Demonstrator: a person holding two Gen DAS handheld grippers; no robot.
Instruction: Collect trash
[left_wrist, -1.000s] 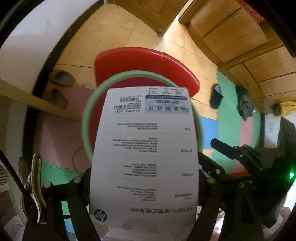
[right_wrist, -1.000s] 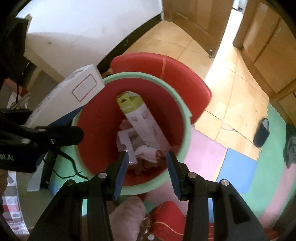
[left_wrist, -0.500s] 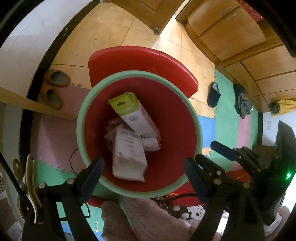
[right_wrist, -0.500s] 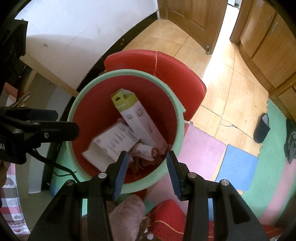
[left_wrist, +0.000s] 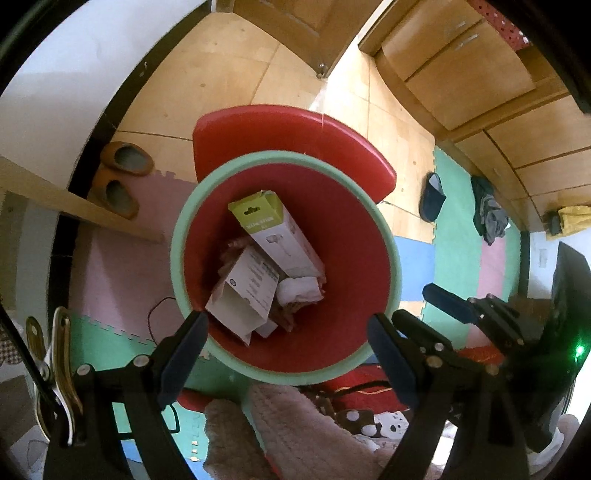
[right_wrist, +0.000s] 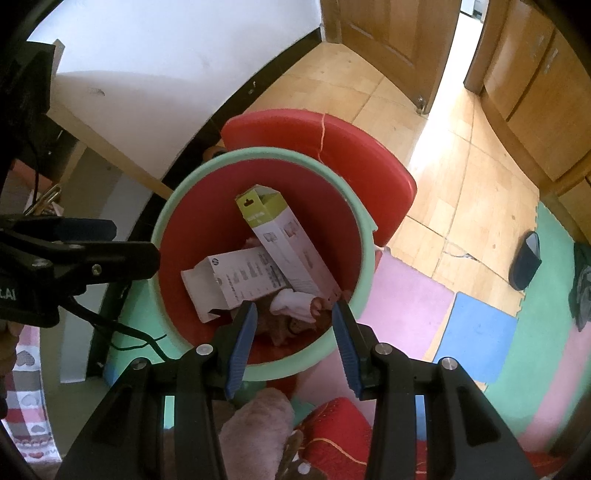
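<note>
Both grippers over the bin (left_wrist: 394, 258). My left gripper (left_wrist: 286, 338) gapes wide, nothing in it. Straight ahead of it, down in the bin, the white box (left_wrist: 245, 295) lies tilted against the green-topped carton (left_wrist: 277, 232), crumpled tissue (left_wrist: 299, 290) beside them. My right gripper (right_wrist: 293, 338) is partly open, empty, above the bin's near rim.
</note>
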